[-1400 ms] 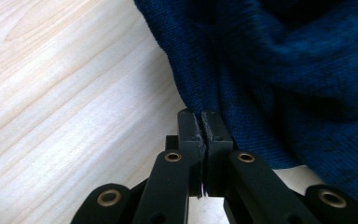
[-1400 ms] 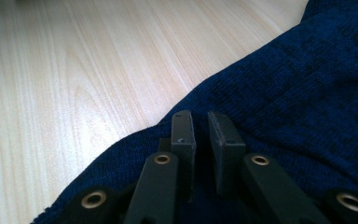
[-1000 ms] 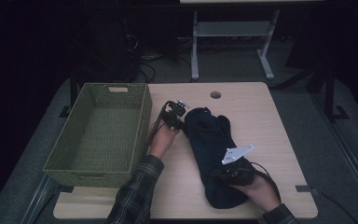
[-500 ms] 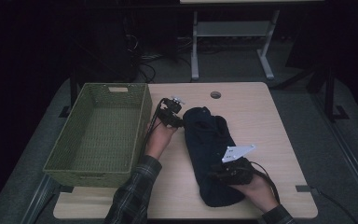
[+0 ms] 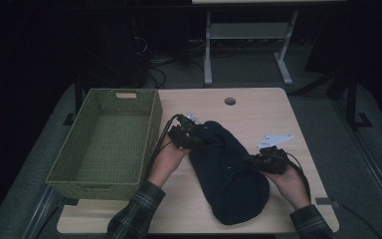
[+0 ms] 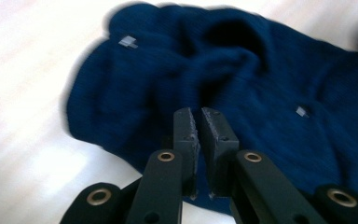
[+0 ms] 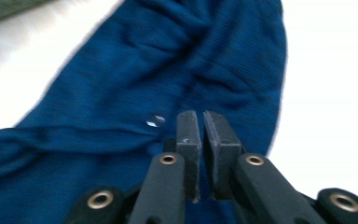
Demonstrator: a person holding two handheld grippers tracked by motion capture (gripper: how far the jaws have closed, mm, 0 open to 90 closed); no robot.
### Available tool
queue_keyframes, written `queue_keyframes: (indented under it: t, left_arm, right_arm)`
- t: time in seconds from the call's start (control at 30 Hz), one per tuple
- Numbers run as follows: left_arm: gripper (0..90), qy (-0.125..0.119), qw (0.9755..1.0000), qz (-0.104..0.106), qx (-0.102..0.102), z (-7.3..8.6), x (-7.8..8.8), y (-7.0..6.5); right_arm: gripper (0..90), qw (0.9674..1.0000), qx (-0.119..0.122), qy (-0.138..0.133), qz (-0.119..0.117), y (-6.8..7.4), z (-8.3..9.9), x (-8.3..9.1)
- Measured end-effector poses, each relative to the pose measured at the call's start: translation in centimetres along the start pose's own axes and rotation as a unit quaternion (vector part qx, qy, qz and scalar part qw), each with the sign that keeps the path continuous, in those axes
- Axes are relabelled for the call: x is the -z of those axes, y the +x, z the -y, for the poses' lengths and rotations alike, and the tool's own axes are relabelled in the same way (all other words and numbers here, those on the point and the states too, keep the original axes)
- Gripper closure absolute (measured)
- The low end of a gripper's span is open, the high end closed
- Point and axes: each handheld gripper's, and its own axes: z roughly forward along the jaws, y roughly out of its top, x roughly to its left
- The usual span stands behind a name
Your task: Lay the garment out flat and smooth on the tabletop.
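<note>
Both hands shifted; left gripper (image 5: pixel 191 137) and right gripper (image 5: pixel 263 160) just closed over blue garment (image 5: pixel 229 169), jaws pressed together.

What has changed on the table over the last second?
Both hand-held grippers, left and right, have just been closing again at opposite edges of the dark blue garment; whether cloth is pinched is unclear. The left one shifted toward the table's far side, bunching the garment slightly. The green basket stayed put.
</note>
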Motion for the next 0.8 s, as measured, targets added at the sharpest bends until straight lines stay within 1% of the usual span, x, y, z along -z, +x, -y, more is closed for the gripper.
queue_keyframes:
  t: [0.07,0.13,0.2,0.23,0.3,0.33,0.37,0.43,0.5,0.57,0.6,0.7,0.8]
  left_arm:
    - [86.8,0.006,0.9999,0.015,-0.005,0.7,-0.2,-0.6]
    - [88.4,0.012,0.9995,0.029,-0.01,1.5,-0.5,-1.2]
    - [89.3,0.018,0.999,0.037,-0.015,2.1,-1.0,-1.9]
    - [89.4,0.025,0.9986,0.043,-0.019,2.4,-1.2,-2.2]
    - [89.4,0.03,0.9981,0.049,-0.023,2.9,-1.5,-2.9]
    - [89.5,0.034,0.9977,0.053,-0.024,3.2,-1.7,-3.3]
    - [89.6,0.035,0.9974,0.057,-0.027,3.5,-2.0,-3.6]
    - [89.6,0.045,0.9967,0.06,-0.031,3.9,-2.6,-4.0]
    - [89.7,0.059,0.996,0.056,-0.037,4.2,-3.4,-4.1]
    - [89.8,0.068,0.9954,0.055,-0.038,4.3,-3.9,-4.1]
    - [89.7,0.071,0.9953,0.052,-0.04,4.4,-4.1,-4.1]
    - [89.9,0.072,0.9952,0.053,-0.04,4.4,-4.4,-3.9]
    - [89.9,0.069,0.9956,0.048,-0.04,4.5,-4.4,-3.8]
  right_arm:
    - [89.1,0.9999,-0.002,0.01,0.003,-0.8,0.2,-0.6]
    - [89.7,0.9996,0.001,0.026,0.008,-1.4,0.2,-1.1]
    - [89.8,0.9996,0.002,0.028,0.009,-1.9,0.2,-1.5]
    - [89.8,0.9995,0.002,0.03,0.009,-2.2,0.2,-1.6]
    - [89.8,0.9994,-0.003,0.033,0.009,-2.5,0.2,-2.0]
    - [89.8,0.9993,-0.001,0.035,0.009,-2.7,0.2,-2.2]
    - [89.8,0.9994,0.0,0.033,0.008,-2.8,0.2,-2.4]
    - [89.8,0.9994,-0.001,0.036,0.005,-2.9,0.2,-2.8]
    - [89.8,0.9989,0.0,0.046,0.005,-2.8,0.4,-3.3]
    - [89.9,0.9984,0.004,0.056,0.009,-2.7,0.5,-3.6]
    - [89.9,0.9981,0.005,0.06,0.012,-2.6,0.5,-3.7]
    - [89.9,0.9976,0.004,0.067,0.014,-2.7,0.7,-3.7]
    - [89.9,0.9972,0.003,0.073,0.014,-2.5,0.7,-3.6]
